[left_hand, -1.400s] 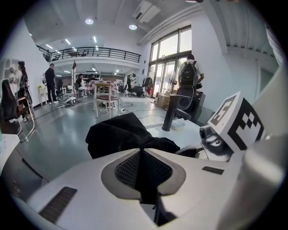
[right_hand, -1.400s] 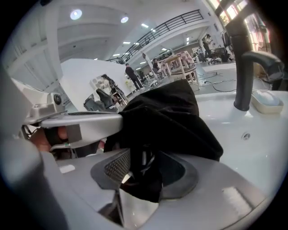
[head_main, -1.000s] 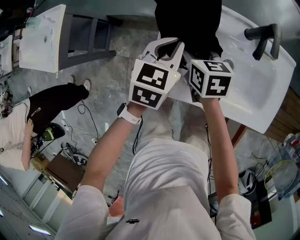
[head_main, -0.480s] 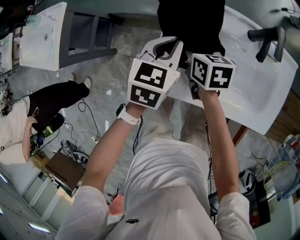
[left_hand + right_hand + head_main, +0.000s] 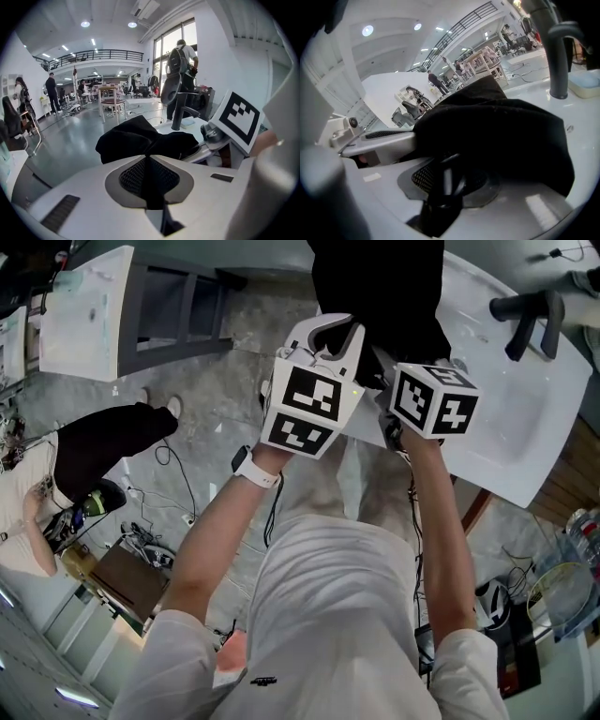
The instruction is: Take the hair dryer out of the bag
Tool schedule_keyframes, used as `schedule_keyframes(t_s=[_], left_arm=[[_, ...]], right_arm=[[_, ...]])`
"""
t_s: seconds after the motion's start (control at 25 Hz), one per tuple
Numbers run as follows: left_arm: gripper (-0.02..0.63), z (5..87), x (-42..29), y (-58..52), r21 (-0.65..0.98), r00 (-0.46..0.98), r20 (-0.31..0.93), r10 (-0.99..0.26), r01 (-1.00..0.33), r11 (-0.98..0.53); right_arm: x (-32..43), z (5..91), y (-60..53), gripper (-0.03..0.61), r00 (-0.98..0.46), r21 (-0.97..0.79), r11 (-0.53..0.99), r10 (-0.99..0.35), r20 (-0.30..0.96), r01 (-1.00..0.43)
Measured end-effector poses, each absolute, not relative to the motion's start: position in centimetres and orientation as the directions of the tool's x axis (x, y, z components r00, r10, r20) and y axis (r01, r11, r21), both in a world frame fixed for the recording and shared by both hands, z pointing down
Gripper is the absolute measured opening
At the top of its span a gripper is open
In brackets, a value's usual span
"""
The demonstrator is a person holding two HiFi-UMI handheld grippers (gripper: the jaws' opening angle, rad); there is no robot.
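A black fabric bag (image 5: 375, 287) lies at the near edge of a white table (image 5: 525, 427). My left gripper (image 5: 345, 329) is at the bag's left side, shut on a fold of the black fabric (image 5: 131, 140), which runs down between its pads (image 5: 136, 176). My right gripper (image 5: 444, 180) is close beside it on the right; its jaws have just been closing, and bunched black cloth with a shiny strip fills the gap between them. In the head view its marker cube (image 5: 433, 399) hides its tips. Nothing inside the bag shows.
A dark grey T-shaped thing, like a hair dryer stood upright (image 5: 525, 315) (image 5: 179, 110) (image 5: 558, 51), is on the table's far right. Another white table (image 5: 84, 315) stands far left. A seated person (image 5: 28, 502) and floor cables (image 5: 159, 531) are at the left.
The right gripper's cube has rolled and shifted slightly right and down. The left gripper has stayed on the bag. The seated person at the left has shifted.
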State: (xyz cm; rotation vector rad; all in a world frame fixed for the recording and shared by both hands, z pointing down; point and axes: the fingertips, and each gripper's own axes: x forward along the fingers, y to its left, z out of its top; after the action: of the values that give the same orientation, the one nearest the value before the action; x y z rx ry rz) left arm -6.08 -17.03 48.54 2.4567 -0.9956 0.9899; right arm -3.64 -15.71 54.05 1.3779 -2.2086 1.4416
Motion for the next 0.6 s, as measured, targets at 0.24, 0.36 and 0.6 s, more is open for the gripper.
schedule_keyframes(t_s=[0.24,0.36,0.6], left_arm=[[0.029,48.2,-5.4,-16.0,-0.021,0.511,0.704,-0.493,-0.679,-0.734],[0.031,48.0,-5.2,-15.6,-0.058,0.493,0.71,-0.502,-0.67,-0.74],[0.04,47.2,-5.1,-15.0,-0.089,0.471,0.705,-0.53,-0.683,-0.725]], right_arm=[[-2.2,52.4,-14.9,0.135,-0.573,-0.683,0.076,-0.615,0.542,-0.726],[-1.8,51.5,-14.0,0.133,-0.581,-0.693,0.069,-0.61,0.54,-0.717],[-0.9,50.1,-12.5,0.132,-0.579,-0.714,0.031,-0.61,0.541,-0.699]])
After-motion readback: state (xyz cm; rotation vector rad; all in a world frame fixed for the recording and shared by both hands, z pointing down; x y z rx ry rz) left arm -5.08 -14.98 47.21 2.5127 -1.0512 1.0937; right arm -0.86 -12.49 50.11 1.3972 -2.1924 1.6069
